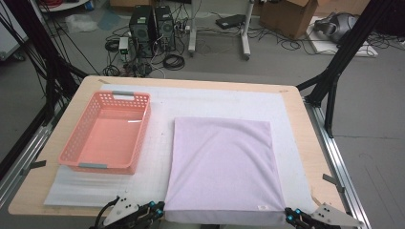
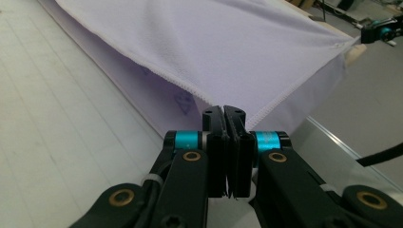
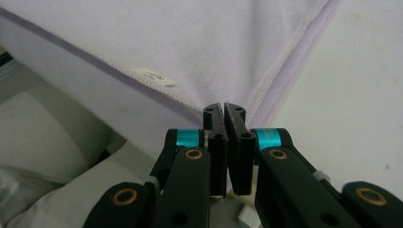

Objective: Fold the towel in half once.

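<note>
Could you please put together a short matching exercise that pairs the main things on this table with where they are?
Things:
1. basket
2. cloth
3. left gripper
4. right gripper

Places:
A. at the near right corner of the cloth
B. spread flat at the middle of the table
C. on the left part of the table
D. at the near left corner of the cloth

Pairs: 1-C, 2-B, 3-D, 4-A

The pink basket [image 1: 107, 133] blocks the table's left; the white mat [image 1: 215, 102] behind the cloth [image 1: 222, 167] lies open.
</note>
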### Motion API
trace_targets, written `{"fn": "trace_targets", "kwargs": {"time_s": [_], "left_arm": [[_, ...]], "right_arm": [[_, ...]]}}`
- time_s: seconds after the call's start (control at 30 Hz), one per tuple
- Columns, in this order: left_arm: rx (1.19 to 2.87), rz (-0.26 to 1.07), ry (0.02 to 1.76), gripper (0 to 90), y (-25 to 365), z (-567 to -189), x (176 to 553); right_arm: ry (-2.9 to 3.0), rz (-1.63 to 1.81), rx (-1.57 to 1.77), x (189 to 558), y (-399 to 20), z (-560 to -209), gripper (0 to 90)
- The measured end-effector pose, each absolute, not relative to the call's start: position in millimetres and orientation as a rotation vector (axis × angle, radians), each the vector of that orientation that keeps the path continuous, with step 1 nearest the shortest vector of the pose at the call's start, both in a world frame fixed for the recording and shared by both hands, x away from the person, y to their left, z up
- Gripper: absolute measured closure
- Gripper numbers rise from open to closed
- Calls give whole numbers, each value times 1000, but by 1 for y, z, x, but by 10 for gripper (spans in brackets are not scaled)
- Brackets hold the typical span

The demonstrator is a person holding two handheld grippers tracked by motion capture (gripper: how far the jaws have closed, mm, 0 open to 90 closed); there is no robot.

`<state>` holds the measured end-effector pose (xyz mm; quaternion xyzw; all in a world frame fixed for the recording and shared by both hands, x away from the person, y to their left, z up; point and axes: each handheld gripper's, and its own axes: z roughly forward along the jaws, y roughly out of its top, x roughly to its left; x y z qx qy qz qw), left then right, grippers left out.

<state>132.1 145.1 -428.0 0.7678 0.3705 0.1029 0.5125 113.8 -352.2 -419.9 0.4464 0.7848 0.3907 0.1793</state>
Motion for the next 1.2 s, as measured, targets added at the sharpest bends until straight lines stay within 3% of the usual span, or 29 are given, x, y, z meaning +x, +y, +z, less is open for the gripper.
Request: {"fn": "trace_targets", "kwargs": {"time_s": [0.17, 0.23, 0.27, 0.37, 0.93, 1.07, 1.2], "left_arm": [[1861, 229, 882, 849, 145, -432, 130], [1856, 217, 901, 655, 144, -432, 140], [1849, 229, 905, 607, 144, -431, 145], [1822, 255, 906, 560, 142, -427, 163], [1798, 274, 1005, 550, 114, -432, 284], [1806, 296, 1037, 550, 109, -434, 302], [1805, 339, 1069, 563, 104, -435, 316]], "right_arm": [[2253, 1079, 1266, 102, -352, -423, 871], [2241, 1064, 1268, 106, -351, -425, 789], [2221, 1073, 1285, 109, -351, -424, 734], [2159, 1111, 1296, 122, -354, -419, 697], [2026, 989, 1487, 257, -336, -441, 705], [2036, 985, 1507, 268, -335, -446, 882], [2021, 915, 1508, 264, -341, -442, 885]]}}
